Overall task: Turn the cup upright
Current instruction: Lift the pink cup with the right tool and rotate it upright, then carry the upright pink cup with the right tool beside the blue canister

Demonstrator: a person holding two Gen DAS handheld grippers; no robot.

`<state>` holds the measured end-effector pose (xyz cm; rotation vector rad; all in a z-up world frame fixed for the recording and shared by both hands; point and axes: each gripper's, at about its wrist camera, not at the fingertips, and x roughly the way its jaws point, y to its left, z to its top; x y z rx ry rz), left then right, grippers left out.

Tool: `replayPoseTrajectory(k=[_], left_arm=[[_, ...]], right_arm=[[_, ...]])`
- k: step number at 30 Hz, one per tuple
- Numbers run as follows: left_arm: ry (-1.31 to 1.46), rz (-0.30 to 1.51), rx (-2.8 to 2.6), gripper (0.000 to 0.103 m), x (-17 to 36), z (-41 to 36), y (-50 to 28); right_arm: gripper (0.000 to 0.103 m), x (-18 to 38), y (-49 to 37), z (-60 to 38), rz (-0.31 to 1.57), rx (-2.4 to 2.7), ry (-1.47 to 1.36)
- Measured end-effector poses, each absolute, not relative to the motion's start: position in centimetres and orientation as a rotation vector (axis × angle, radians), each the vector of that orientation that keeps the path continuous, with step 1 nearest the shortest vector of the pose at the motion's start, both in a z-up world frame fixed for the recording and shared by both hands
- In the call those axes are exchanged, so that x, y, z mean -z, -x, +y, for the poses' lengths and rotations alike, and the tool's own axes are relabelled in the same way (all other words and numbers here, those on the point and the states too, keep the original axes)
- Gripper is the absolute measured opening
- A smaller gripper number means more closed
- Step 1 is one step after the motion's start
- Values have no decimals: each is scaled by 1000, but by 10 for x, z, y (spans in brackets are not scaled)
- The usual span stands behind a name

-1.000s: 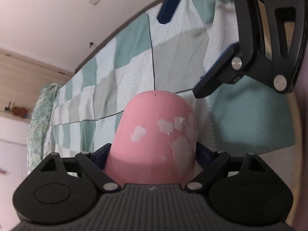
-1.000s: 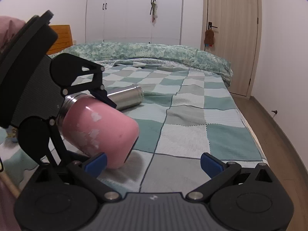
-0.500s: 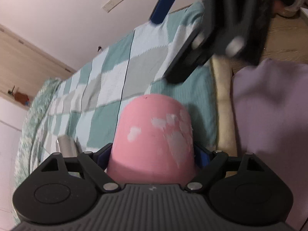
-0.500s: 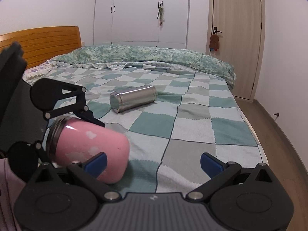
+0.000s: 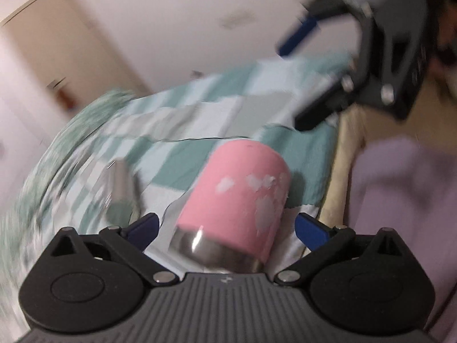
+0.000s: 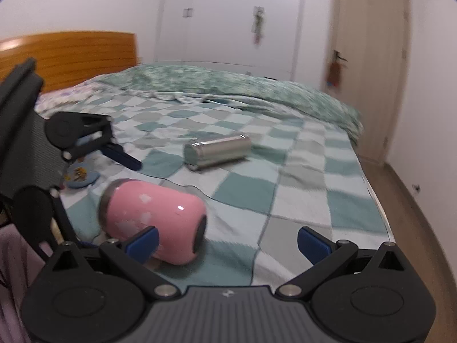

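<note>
The pink cup (image 6: 154, 220) lies on its side on the bed (image 6: 285, 188), between the spread fingers of the left hand-held gripper (image 5: 225, 228), the right hand-held gripper (image 6: 228, 241) likewise released; rigid, smooth, likely slippery, best pinched across its painted midsection.

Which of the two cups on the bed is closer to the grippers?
The pink cup, lying on its side between the left gripper's open fingers; the silver cup lies farther up the quilt.

The pink cup (image 6: 154, 217) looks glossy with chipped paint and a bare-metal rim; the steel flask (image 6: 217, 152) is shiny; the quilt (image 6: 285, 171) is matt cloth.
</note>
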<state>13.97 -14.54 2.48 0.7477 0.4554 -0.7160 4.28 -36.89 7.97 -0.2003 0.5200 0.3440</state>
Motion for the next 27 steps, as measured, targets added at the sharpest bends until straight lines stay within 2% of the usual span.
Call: replayPoseTrajectory(k=[5,11,15,20,21,22,27], left_arm=[[-430,491,528,103,-30,-94,-119],[-319,530,341,103,-27,-61,-108],[-258,541,271,103,-28,-50,-112],[-216,526,261,103,-27,-44,-111],[-218,523,265,103,-27,-44,-111],[-219,523,269,103,-26,-45,-113],[-220,509,280,103,-23,-42,-117]], right_arm=[[103,-86,-54,-329,540,-491,435],[103,-75,-80,-263,614,-641,843],[103,-70,-98,-232,689,-724,1010],[103,-54,-117,-208,802,-761,1123],[100,-50,-120,-206,822,-761,1137],[93,-48,-122,-204,844,-770,1142],[92,-45,-135,-200,940,-756,1086]])
